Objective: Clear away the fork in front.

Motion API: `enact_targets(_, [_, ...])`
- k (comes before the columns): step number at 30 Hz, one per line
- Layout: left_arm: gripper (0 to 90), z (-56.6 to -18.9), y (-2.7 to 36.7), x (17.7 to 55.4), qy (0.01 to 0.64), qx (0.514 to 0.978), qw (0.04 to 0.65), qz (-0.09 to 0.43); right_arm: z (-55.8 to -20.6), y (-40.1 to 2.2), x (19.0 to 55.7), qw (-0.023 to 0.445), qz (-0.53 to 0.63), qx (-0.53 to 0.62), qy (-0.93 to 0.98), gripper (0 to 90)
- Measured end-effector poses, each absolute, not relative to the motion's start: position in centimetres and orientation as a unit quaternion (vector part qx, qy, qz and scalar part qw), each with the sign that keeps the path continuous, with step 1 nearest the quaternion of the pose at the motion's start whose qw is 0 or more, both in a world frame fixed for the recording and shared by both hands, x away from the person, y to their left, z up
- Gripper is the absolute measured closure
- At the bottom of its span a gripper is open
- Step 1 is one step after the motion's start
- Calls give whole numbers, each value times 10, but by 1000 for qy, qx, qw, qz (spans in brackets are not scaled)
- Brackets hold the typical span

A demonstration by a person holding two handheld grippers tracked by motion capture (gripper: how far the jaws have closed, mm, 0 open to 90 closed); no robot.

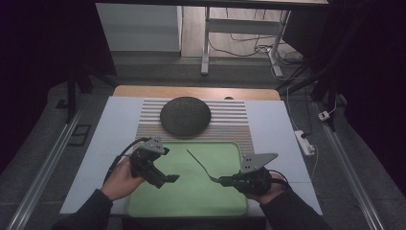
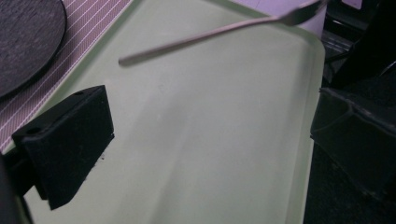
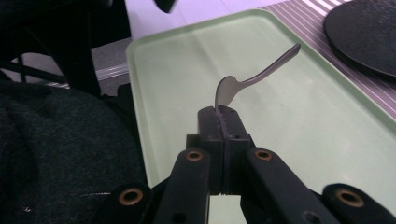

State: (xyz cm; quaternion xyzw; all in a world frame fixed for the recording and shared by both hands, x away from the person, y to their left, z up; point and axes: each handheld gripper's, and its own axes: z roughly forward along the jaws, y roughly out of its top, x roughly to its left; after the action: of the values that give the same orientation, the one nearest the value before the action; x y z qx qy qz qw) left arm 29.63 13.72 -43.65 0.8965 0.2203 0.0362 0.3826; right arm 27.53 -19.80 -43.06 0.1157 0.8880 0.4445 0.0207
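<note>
A thin metal utensil (image 1: 201, 165) hangs over the light green tray (image 1: 191, 201), its handle slanting toward the far left. My right gripper (image 1: 224, 181) is shut on the utensil's broad end (image 3: 226, 91), and the jaws meet tight around it in the right gripper view (image 3: 220, 116). My left gripper (image 1: 173, 178) hovers over the tray's left half, a short way from the handle tip. Its jaws stand wide apart with nothing between them in the left gripper view (image 2: 210, 154). There the utensil (image 2: 205, 35) crosses the top above the tray (image 2: 210, 116).
A round black plate (image 1: 185, 116) lies on a striped mat (image 1: 230, 120) just beyond the tray. A pale board (image 1: 273, 129) covers the tabletop. Table legs and cables stand on the floor behind; a power strip (image 1: 304, 142) lies off the right edge.
</note>
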Motion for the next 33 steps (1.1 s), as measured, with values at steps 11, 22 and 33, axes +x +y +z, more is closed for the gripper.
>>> enact_targets(11, [0,-444,107,305,157,920,358,28,-432,-187,272,-6,447,85,890,897])
enact_targets(22, [48,-458,102,305,105,934,340,13,-434,-180,269,-42,446,43,893,897])
enact_targets(33, [387,-463,93,296,4,953,302,18,-434,-175,267,-68,438,17,896,897])
